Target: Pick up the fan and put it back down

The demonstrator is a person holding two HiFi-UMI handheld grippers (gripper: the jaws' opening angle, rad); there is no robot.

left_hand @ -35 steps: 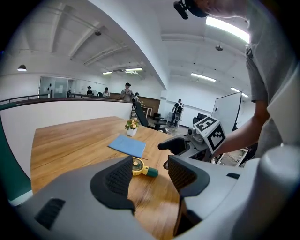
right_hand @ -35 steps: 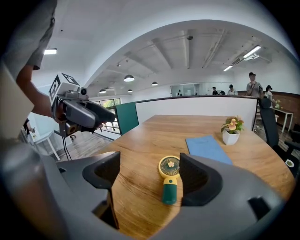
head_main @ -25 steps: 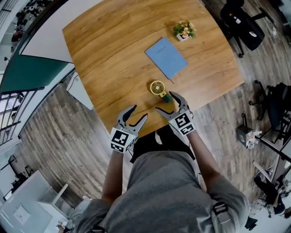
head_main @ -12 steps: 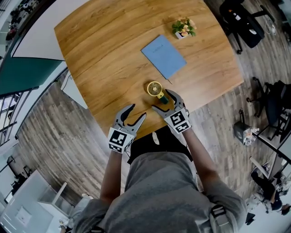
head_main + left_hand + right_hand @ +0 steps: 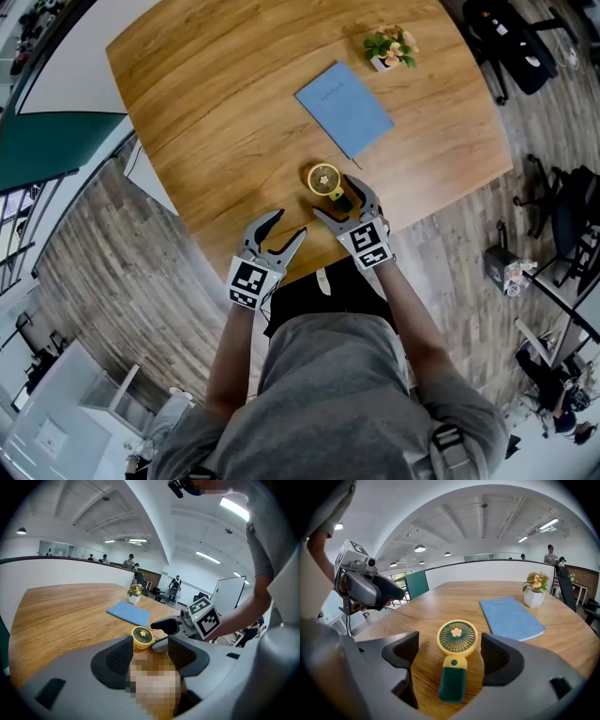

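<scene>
Yellow on top and dark green on the handle, the fan (image 5: 456, 641) lies flat on the wooden desk (image 5: 216, 112), close to the desk's near edge. Its handle points back at the right hand-held gripper (image 5: 337, 199). That one's jaws stand wide apart, one on each side of the fan, not touching it. The left hand-held gripper (image 5: 287, 226) is over the near edge just beside it, jaws apart too, holding nothing. A blue notebook (image 5: 344, 109) lies past the fan, nearer the desk's middle. There is writing on its cover (too small to read). A little potted plant (image 5: 392, 47) sits by the far right corner. Only the right gripper view shows the pale flower in the middle of the fan's grille.
</scene>
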